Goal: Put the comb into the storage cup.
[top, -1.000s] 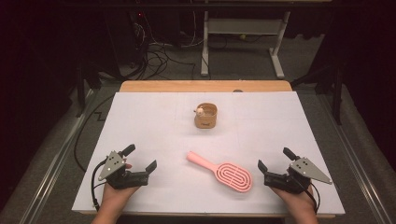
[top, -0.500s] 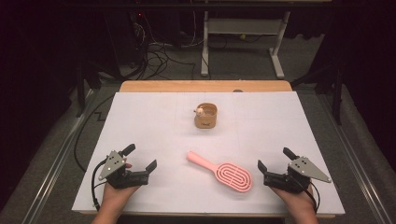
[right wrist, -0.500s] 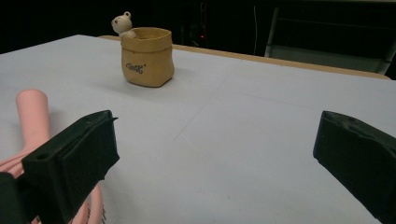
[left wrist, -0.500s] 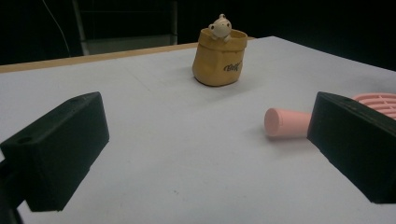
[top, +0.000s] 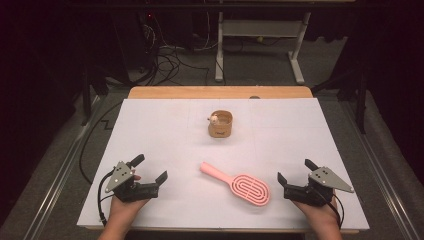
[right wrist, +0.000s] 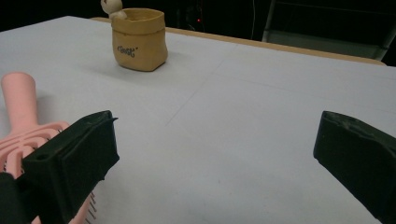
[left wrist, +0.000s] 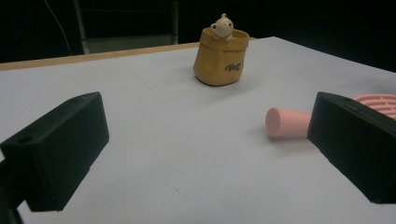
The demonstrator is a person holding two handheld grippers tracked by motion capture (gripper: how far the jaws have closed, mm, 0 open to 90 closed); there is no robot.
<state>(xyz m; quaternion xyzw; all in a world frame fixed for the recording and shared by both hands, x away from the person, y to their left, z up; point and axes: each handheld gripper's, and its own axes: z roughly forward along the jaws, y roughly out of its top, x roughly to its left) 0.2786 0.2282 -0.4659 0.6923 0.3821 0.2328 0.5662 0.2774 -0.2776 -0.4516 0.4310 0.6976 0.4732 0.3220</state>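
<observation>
Nothing has moved since the earlier pictures: both grippers and the pink brush (top: 239, 183) sit just where they were. That brush lies flat on the white table (top: 165, 130), with its handle pointing up and left. The right gripper (top: 294, 178) rests just beside the brush head, jaws wide apart and holding nothing. The left gripper (top: 148, 169) waits farther from the brush, off its handle end, also wide apart and holding nothing. Behind the brush, well apart from it, stands a little yellow bag pot (top: 220, 124) with a tiny bear (left wrist: 222, 25) peeking over its rim.

I think the work has not started yet; this is the getting-ready step. Next, a gripper likely needs to slide over the brush and squeeze it. Beyond the pot, the table has a wooden edge (top: 220, 92). Past that the room is dark, with cables (top: 170, 62) on the floor and a white desk frame (top: 260, 47).
</observation>
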